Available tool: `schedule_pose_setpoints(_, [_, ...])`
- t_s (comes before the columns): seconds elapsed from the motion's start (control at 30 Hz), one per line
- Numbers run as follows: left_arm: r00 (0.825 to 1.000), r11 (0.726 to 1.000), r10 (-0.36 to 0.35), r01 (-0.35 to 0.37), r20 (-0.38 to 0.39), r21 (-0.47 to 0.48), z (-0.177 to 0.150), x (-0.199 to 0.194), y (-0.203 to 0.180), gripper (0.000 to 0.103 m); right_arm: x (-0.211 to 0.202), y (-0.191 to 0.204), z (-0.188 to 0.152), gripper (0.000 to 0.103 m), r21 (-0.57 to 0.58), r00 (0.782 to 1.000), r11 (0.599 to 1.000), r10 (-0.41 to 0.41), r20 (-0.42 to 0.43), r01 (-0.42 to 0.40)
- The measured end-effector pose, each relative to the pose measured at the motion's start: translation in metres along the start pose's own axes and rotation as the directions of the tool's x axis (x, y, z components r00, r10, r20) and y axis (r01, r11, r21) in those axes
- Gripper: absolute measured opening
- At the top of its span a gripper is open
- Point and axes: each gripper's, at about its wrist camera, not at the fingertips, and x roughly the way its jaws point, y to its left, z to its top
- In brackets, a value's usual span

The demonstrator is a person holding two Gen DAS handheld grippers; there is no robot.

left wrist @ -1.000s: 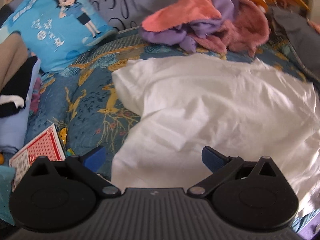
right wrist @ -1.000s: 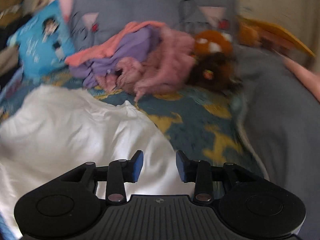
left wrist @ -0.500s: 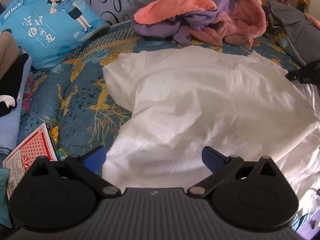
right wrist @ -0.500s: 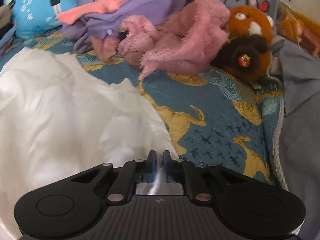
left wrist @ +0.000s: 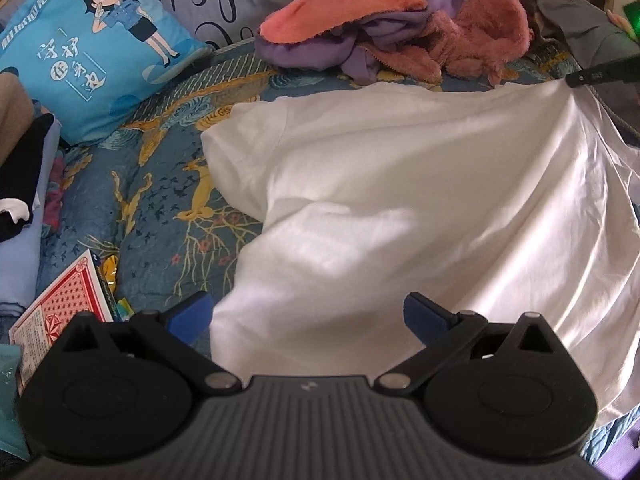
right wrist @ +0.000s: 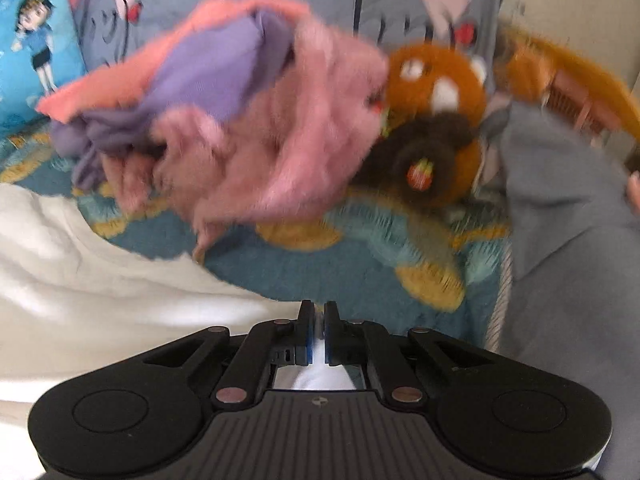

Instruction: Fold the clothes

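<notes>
— Right wrist view: how do the jaws stand?
— Right gripper (right wrist: 316, 322) pinched onto the white garment's (left wrist: 400, 200) corner.
— And left?
— Left gripper (left wrist: 308, 316) spread wide over the near edge, gripping nothing; garment lies across the bedspread (left wrist: 160, 184)

- plain white cotton garment (left wrist: 420, 184), no print;
- teal-blue bedspread (left wrist: 160, 200) patterned with golden deer, branches and small dark birds;
- bright blue cushion (left wrist: 92, 52) printed with a cartoon figure in a navy uniform and white lettering;
- heap of salmon-pink, lilac and dusty-pink fleece clothes (left wrist: 400, 20);
- orange-brown plush toy (right wrist: 436, 92) with white patches;
- red-and-white patterned card box (left wrist: 64, 304);
- black grippers with blue pads (left wrist: 424, 318)
</notes>
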Motion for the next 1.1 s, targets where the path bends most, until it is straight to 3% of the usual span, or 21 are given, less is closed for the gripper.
schedule_pose_setpoints(0.07, [1.0,1.0,0.003,-0.003,-0.001,-0.003,0.0,0.0,0.001,0.103,0.001,0.002,-0.001,0.007,0.014,1.0,1.0,-0.014,-0.009,0.014])
schedule_pose_setpoints(0.17, [1.0,1.0,0.008,-0.008,-0.001,-0.012,0.0,0.0,0.003,0.103,-0.016,0.006,-0.003,0.014,0.039,0.997,0.999,-0.025,0.072,0.023])
schedule_pose_setpoints(0.23, [1.0,1.0,0.005,-0.006,-0.001,-0.026,0.001,0.0,0.005,0.103,-0.028,0.014,0.0,0.022,-0.014,0.992,1.0,0.011,0.122,-0.009])
schedule_pose_setpoints(0.33, [1.0,0.999,0.001,-0.001,-0.003,-0.041,0.001,0.0,0.007,0.103,-0.036,0.033,0.006,0.024,-0.138,0.984,0.987,0.097,0.152,-0.076])
schedule_pose_setpoints(0.47, [1.0,0.999,0.002,-0.002,-0.003,-0.038,0.001,-0.001,0.006,0.103,-0.019,0.069,0.022,0.025,-0.275,0.97,0.942,0.225,0.097,-0.191])
schedule_pose_setpoints(0.53, [1.0,0.999,-0.002,0.002,-0.004,-0.037,0.002,-0.001,0.006,0.103,-0.007,0.093,0.029,0.032,-0.355,0.956,0.9,0.288,0.049,-0.253])
schedule_pose_setpoints(0.67, [1.0,0.999,-0.002,0.001,-0.017,-0.036,0.002,0.002,0.006,0.103,0.008,0.138,0.043,0.032,-0.46,0.935,0.833,0.354,0.014,-0.308])
schedule_pose_setpoints(0.73, [1.0,0.999,-0.003,0.002,-0.016,-0.035,0.002,0.002,0.006,0.103,0.015,0.159,0.05,0.038,-0.494,0.924,0.804,0.383,0.007,-0.33])
schedule_pose_setpoints(1.1, [0.999,0.998,-0.038,0.037,-0.026,-0.054,0.006,0.007,0.01,0.103,0.066,0.19,0.085,0.038,-0.308,0.879,0.833,0.476,-0.027,-0.46])
